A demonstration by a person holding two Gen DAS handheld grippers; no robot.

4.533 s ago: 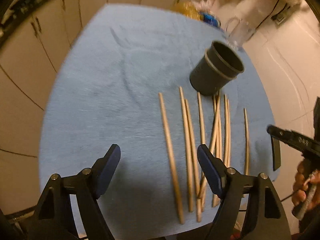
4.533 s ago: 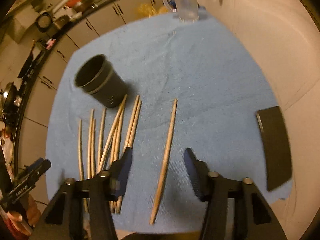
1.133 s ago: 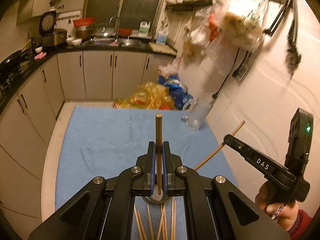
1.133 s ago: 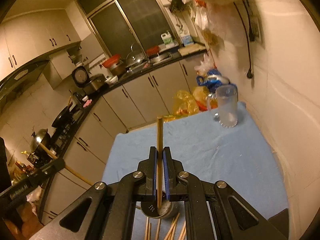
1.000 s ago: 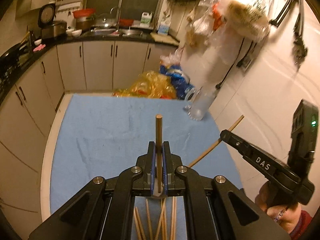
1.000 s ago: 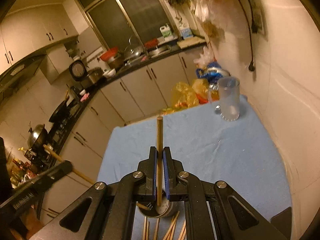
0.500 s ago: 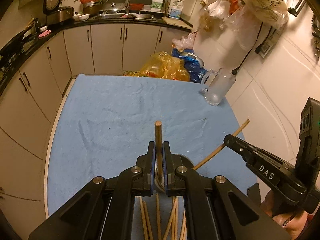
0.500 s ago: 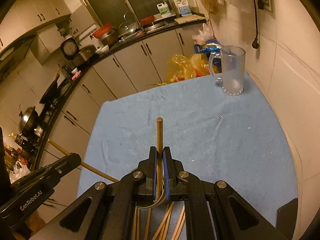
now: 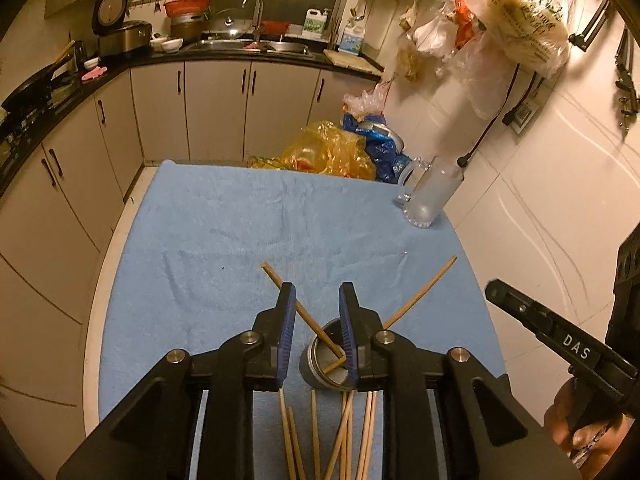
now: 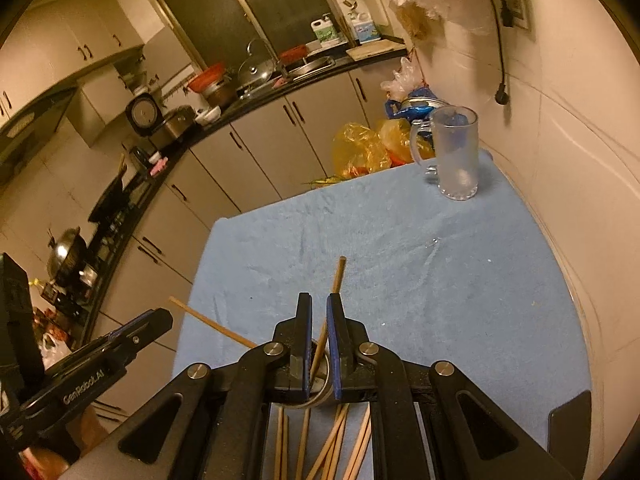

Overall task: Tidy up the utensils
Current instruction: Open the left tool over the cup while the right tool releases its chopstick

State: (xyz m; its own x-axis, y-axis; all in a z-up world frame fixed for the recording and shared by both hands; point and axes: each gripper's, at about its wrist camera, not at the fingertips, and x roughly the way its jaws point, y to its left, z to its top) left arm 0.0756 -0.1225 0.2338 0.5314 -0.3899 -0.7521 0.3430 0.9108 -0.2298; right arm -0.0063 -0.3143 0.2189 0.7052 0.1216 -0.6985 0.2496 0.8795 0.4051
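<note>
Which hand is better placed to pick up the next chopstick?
Left: the left claw has just been opening, its chopstick leaning free in the cup. The right claw is shut on another chopstick.

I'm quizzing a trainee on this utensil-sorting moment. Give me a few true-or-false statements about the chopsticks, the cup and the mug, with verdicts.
1. The left hand-held gripper is open. True: its jaws have just been opening and do not clamp the chopstick between them.
2. That chopstick leans in the cup. True.
3. The glass mug lies on its side. False: it stands upright at the far right corner of the blue cloth.
4. Every chopstick is in the cup. False: several loose chopsticks lie on the cloth just in front of it.
</note>
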